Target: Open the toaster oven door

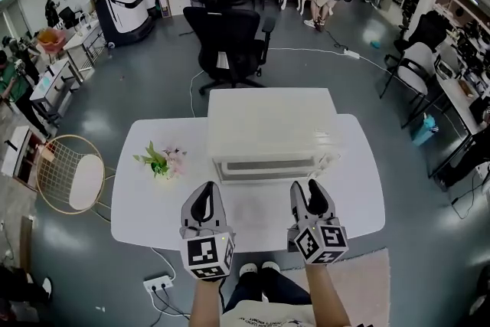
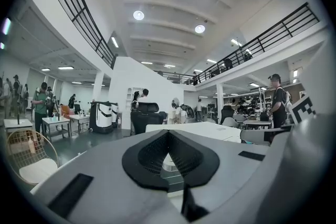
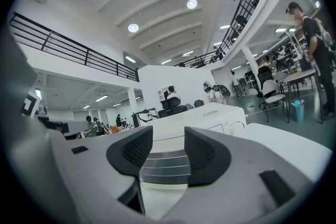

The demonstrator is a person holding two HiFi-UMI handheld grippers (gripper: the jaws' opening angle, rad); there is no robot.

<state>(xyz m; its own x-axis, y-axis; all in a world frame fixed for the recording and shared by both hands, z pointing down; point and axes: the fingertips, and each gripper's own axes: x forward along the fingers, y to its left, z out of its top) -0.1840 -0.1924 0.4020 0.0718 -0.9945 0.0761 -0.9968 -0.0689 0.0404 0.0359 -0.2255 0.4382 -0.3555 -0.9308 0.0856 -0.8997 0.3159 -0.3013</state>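
Facing the toaster oven [image 1: 272, 126] on the counter [image 1: 153, 199], just in front of its closed door [image 1: 268, 165], my left claw [image 1: 205, 188] is pinched together and my right claw [image 1: 309, 185] parted, empty; I'd grip that stiff, hinged door's top edge.

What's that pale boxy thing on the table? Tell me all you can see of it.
A white toaster oven, boxy with a smooth top, stands upright at the far middle of the white table. Its darker, glassy-looking door faces the person and is shut. A round dial sits at the front's right end. Only the table touches it.
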